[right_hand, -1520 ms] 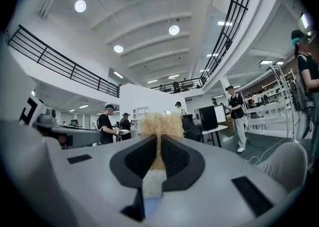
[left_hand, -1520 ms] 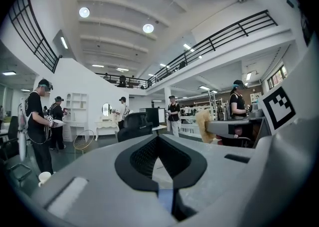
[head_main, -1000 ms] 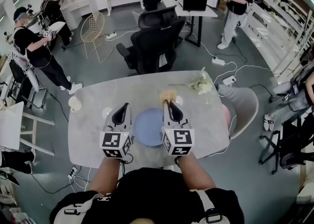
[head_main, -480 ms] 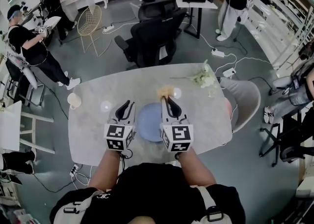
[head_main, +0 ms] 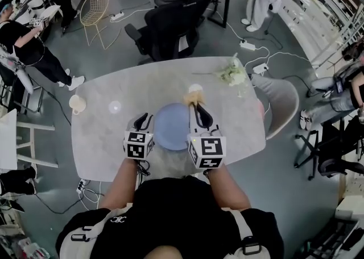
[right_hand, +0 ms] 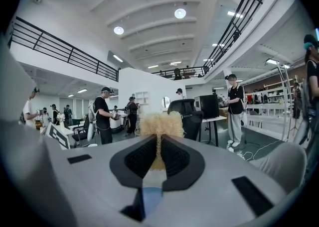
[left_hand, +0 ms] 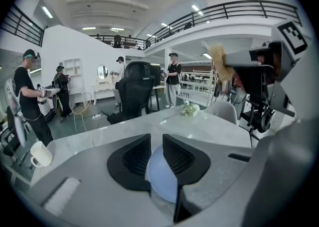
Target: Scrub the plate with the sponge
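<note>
A pale blue plate (head_main: 172,127) lies on the grey marble table (head_main: 114,138) straight in front of me. My left gripper (head_main: 142,120) is at its left rim. In the left gripper view the jaws (left_hand: 156,144) stand almost together, with the plate's blue edge (left_hand: 162,178) between them. My right gripper (head_main: 197,107) hovers by the plate's far right rim, shut on a frayed yellow sponge (head_main: 192,97). That sponge (right_hand: 160,125) sticks out past the pads in the right gripper view. It also shows as the yellow sponge (left_hand: 218,61) at upper right in the left gripper view.
A white mug (head_main: 77,103) stands at the table's left edge, with a small clear disc (head_main: 115,106) beside it. Flowers (head_main: 234,74) lie at the far right. A grey chair (head_main: 282,103) is on the right and a black office chair (head_main: 170,22) beyond the table. People stand around.
The head view has shifted, so the table sits higher in the frame. Both grippers keep their grip and stay on either side of the plate. The sponge now sits closer to the plate's far rim.
</note>
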The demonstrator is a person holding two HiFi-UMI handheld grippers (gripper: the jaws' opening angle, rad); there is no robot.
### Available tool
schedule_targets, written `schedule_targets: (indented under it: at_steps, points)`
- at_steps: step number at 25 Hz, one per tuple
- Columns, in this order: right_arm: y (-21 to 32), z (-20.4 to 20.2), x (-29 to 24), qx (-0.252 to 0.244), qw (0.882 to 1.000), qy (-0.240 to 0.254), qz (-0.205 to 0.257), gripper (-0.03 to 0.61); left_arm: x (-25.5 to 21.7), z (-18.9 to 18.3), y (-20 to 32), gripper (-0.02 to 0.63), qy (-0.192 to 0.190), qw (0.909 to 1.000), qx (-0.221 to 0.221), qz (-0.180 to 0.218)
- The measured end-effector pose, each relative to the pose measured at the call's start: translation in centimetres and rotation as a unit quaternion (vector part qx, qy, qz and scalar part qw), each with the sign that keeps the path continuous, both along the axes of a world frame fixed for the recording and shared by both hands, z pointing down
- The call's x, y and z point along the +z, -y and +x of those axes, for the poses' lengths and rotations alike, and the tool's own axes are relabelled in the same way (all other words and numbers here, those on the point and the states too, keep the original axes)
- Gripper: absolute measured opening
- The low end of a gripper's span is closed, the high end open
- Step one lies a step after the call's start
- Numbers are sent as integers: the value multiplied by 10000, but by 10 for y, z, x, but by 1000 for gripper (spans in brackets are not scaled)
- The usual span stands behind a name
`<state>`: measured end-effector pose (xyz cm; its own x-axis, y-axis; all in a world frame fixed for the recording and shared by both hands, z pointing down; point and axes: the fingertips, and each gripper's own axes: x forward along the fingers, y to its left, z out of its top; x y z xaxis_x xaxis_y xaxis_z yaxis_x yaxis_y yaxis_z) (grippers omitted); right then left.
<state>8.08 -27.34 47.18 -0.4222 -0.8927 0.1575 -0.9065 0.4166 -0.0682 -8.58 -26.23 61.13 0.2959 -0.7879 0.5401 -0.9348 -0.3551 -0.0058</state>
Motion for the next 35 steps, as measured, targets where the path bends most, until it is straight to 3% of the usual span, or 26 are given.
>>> schedule_targets:
  at_steps: [9,18,26,31,35]
  points:
    - [-8,20,23,281,9985,-298,-363,28,93,-19,-7,63,-2,9944,-202,-1037]
    - [-13,36,34,472,9962,-519,-515,28,162,-24,-13,67,-346,9779,-383,-2025]
    - [-17,51,37,633,9949,-572,-547,28,190,-20,-15,71,-809,9646,-591,-2438]
    - [-20,54,42,702,9935,-676,-595,28,209,-9,-20,71,-1091,9518,-542,-2816]
    - [-21,56,44,762,9931,-657,-607,28,215,-11,-19,71,-1530,9405,-855,-2912]
